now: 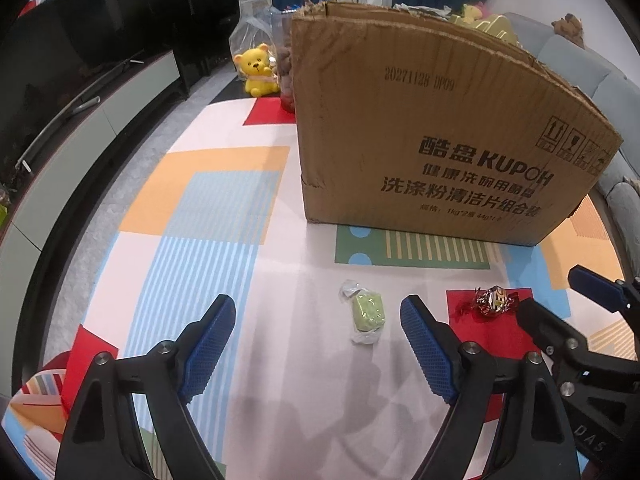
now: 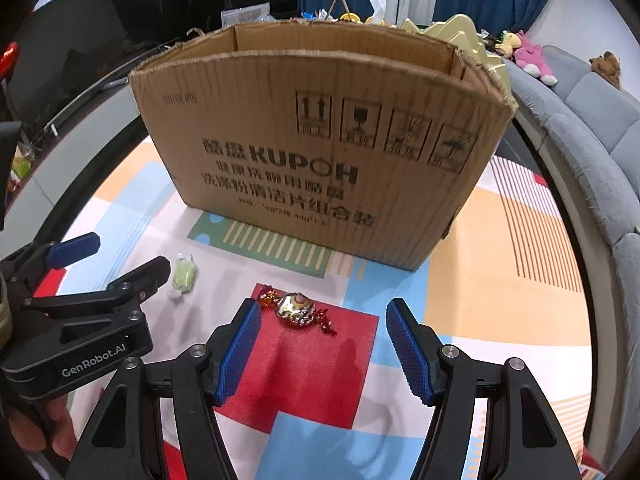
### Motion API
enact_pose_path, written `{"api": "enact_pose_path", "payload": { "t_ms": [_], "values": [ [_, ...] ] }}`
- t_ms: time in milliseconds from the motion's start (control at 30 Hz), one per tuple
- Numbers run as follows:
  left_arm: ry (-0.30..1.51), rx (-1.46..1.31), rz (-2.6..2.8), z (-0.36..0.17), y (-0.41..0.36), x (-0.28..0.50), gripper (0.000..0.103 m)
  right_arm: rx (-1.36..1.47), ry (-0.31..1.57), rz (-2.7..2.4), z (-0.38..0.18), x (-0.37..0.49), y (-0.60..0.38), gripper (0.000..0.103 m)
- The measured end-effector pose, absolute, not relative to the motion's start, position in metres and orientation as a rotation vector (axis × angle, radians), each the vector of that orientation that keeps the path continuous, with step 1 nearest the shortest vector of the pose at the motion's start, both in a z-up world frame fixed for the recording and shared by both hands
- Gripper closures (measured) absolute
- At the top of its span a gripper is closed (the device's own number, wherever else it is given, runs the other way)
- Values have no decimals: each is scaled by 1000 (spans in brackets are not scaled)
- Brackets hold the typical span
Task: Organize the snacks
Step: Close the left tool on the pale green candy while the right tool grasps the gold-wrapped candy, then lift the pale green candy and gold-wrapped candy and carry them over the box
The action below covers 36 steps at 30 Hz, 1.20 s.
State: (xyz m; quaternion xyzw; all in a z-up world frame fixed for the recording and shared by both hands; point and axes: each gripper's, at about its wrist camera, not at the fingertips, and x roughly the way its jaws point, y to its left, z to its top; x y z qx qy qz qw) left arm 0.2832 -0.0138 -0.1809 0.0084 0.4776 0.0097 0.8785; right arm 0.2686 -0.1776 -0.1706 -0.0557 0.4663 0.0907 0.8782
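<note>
A green wrapped candy [image 1: 367, 312] lies on the patterned table, just ahead of my open left gripper [image 1: 318, 312] and nearer its right finger; it also shows in the right wrist view [image 2: 183, 275]. A red and gold foil candy [image 2: 295, 310] lies on a red patch just ahead of my open right gripper [image 2: 322, 316]; it also shows in the left wrist view [image 1: 492, 300]. A tall open cardboard box [image 2: 320, 152] stands upright behind both candies, also seen in the left wrist view [image 1: 432, 132]. Both grippers are empty. The right gripper [image 1: 560, 300] appears at the right of the left wrist view.
A yellow bear figure [image 1: 259, 70] and a clear bag of snacks [image 1: 256, 28] stand behind the box at the left. A grey sofa [image 2: 592, 136] runs along the right. A dark TV cabinet [image 1: 80, 128] runs along the left. Plush toys [image 2: 532, 58] lie on the sofa.
</note>
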Motion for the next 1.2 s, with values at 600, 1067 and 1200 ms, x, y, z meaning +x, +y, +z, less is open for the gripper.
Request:
{"api": "enact_pose_path", "payload": {
  "t_ms": [600, 1067, 1200],
  "values": [
    [1059, 2, 1, -211, -20, 303, 37, -113, 1015, 250, -201, 289, -174, 38],
    [1061, 14, -46, -215, -31, 299, 67, -110, 1038, 268, -215, 292, -163, 72],
    [1062, 31, -61, -212, -38, 296, 84, -95, 1041, 270, -216, 291, -163, 72]
  ]
}}
